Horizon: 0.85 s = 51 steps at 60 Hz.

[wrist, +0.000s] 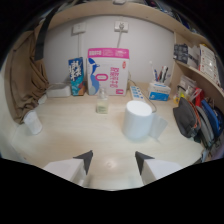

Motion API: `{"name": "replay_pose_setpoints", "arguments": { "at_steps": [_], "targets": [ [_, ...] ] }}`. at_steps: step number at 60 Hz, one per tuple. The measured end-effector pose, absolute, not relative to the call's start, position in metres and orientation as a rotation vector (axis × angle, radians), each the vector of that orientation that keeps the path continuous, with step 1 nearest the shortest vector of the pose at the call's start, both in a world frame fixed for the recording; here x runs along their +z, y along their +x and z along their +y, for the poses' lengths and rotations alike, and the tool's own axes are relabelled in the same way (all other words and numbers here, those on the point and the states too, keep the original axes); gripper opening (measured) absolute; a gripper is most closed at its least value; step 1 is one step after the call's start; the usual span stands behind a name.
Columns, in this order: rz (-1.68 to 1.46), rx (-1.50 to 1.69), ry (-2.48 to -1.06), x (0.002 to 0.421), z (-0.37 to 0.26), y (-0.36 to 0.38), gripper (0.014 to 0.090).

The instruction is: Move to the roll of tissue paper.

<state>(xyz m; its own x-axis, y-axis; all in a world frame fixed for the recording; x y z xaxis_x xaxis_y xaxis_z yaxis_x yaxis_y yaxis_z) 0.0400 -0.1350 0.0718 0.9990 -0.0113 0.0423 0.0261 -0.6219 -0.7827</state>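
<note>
White cylindrical roll of tissue paper (pixel 137 119): upright on pale wooden counter (pixel 75 130), loose sheet trailing. Small clear glass bottle (pixel 102 103) near it. Gripper (pixel 114 161) short of roll; fingers spread, holding nothing.

A matt white paper tissue roll (pixel 137 119) stands on the smooth, pale wooden desk (pixel 75 122).

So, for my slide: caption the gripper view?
Open gripper over a desk, tissue roll just ahead.
</note>
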Motion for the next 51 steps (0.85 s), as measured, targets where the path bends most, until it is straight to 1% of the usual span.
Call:
{"name": "replay_pose_setpoints", "arguments": {
  "at_steps": [11,24,51],
  "targets": [
    [-0.039,-0.052,-2.238,0.053,-0.093,0.086,0.0866],
    [-0.069,-0.028,-2.26,0.033,-0.052,0.105,0.0864],
    [-0.068,0.002,-2.275,0.025,-0.042,0.108,0.0868]
  ]
}}
